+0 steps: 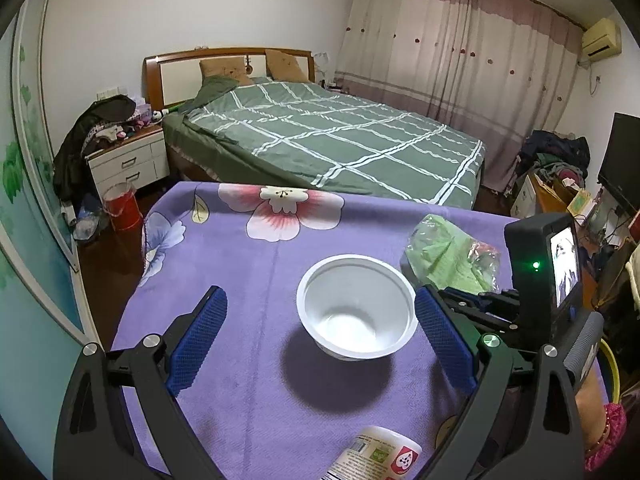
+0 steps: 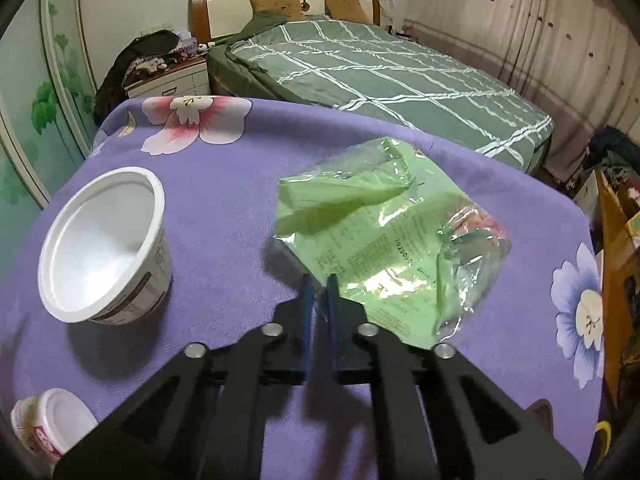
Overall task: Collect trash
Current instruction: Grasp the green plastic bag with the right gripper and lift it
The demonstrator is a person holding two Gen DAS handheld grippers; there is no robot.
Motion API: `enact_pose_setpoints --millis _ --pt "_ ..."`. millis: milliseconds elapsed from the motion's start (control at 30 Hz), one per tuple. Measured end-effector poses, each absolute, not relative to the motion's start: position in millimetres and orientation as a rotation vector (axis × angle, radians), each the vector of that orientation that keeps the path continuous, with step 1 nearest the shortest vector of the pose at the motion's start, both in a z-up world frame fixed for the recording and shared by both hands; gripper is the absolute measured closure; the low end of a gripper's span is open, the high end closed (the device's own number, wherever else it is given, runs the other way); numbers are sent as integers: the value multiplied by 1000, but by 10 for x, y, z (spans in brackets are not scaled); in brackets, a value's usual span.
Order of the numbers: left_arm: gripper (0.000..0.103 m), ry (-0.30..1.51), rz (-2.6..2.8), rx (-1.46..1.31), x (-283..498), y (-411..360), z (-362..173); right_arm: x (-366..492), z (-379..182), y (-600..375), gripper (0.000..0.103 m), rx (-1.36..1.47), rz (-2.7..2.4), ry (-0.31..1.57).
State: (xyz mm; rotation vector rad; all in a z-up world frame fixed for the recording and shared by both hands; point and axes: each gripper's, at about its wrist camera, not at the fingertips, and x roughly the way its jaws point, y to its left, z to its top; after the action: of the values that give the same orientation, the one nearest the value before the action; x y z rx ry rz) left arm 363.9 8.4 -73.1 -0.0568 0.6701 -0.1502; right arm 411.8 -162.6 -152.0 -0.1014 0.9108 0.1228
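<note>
Right gripper (image 2: 316, 292) is clamped down on the near edge of the green plastic bag (image 2: 372, 236); jaws nearly together, thin film pinched between the blue pads. Bag lies crumpled on the purple flowered cloth of the desk (image 2: 224, 184), toward the desk's right side, spreading away from the gripper toward the far edge. Pinching the edge makes sense: flimsy film, no body to grab, so a corner hold looks like the way to lift it.

Left gripper (image 1: 320, 336) is wide open, holding nothing. White plastic bowl (image 1: 356, 306) stands upright in the middle of the desk, sitting between the two blue pads, closer to the right pad; neither pad clearly touches it. Probably lined up to grab the bowl, or to steady it as a place for the trash — can't tell which.

Small white cup (image 1: 380, 456) with a printed label lies on its side at the near edge, below the left gripper. Likely more trash, not yet picked up.
</note>
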Motion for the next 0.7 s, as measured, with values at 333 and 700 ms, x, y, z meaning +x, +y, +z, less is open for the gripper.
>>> enact_pose_setpoints --millis 333,700 --pt "10 615 -131 -64 3452 114 -561 3719 -1114 -1712 102 -39 166 843" --pt "10 573 -118 -65 2786 147 -326 2811 -446 -1801 102 19 275 722"
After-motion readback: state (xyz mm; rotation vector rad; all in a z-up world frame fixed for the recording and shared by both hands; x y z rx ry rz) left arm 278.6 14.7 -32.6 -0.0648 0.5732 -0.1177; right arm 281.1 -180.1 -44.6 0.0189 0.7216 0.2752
